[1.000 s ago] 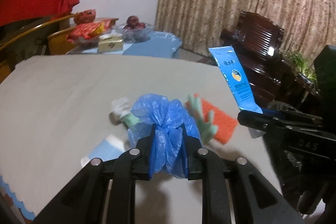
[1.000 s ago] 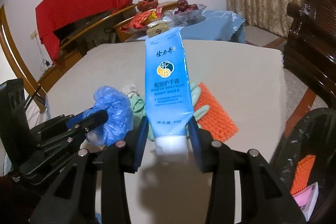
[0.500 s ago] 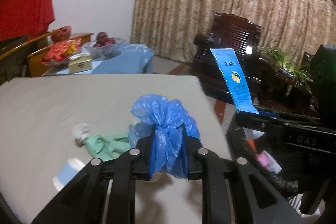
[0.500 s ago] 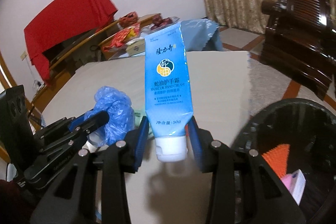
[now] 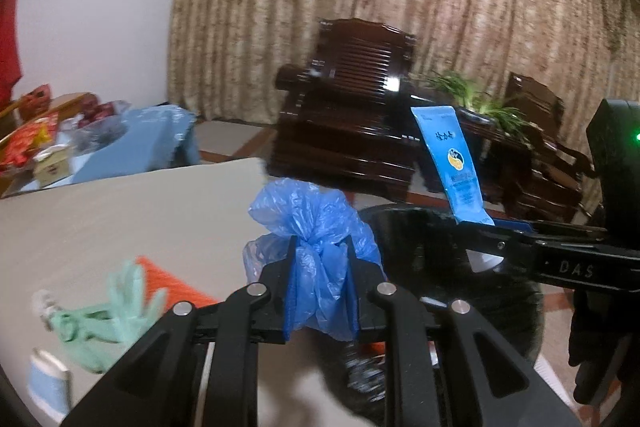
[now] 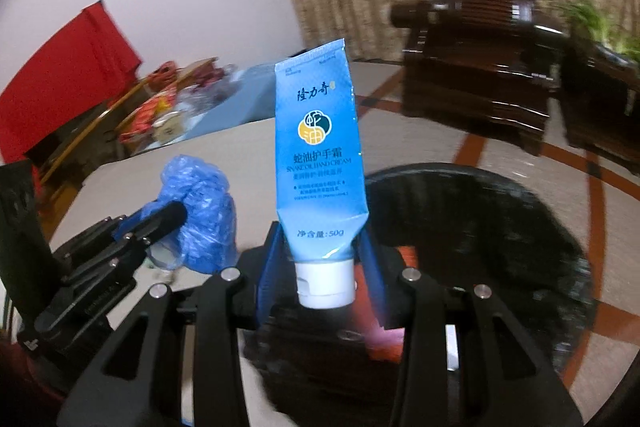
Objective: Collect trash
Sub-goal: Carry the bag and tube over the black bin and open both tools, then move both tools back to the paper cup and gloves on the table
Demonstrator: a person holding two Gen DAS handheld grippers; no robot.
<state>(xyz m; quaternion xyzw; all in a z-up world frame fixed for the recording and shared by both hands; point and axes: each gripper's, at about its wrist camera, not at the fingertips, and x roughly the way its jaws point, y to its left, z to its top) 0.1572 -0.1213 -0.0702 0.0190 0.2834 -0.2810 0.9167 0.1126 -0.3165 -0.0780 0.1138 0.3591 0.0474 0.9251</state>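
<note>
My left gripper (image 5: 320, 251) is shut on a crumpled blue plastic bag (image 5: 316, 227) and holds it over the table's right edge, beside the bin. It also shows in the right wrist view (image 6: 200, 211). My right gripper (image 6: 324, 247) is shut on a blue hand cream tube (image 6: 320, 147), white cap down, above the black-lined trash bin (image 6: 500, 227). The tube also shows in the left wrist view (image 5: 452, 163). The bin (image 5: 420, 239) holds an orange item (image 6: 408, 255) and some paper.
On the beige table (image 5: 140, 207) lie green gloves (image 5: 108, 315), an orange scrub pad (image 5: 168, 279) and a light blue piece (image 5: 48, 379). Dark wooden armchairs (image 5: 352, 107) and a plant (image 5: 472, 95) stand behind the bin. A side table with snacks (image 5: 40, 143) is at far left.
Both grippers have swung right, away from the table's middle toward the bin. The tube now hangs over the bin opening and the bag is at the table's edge.
</note>
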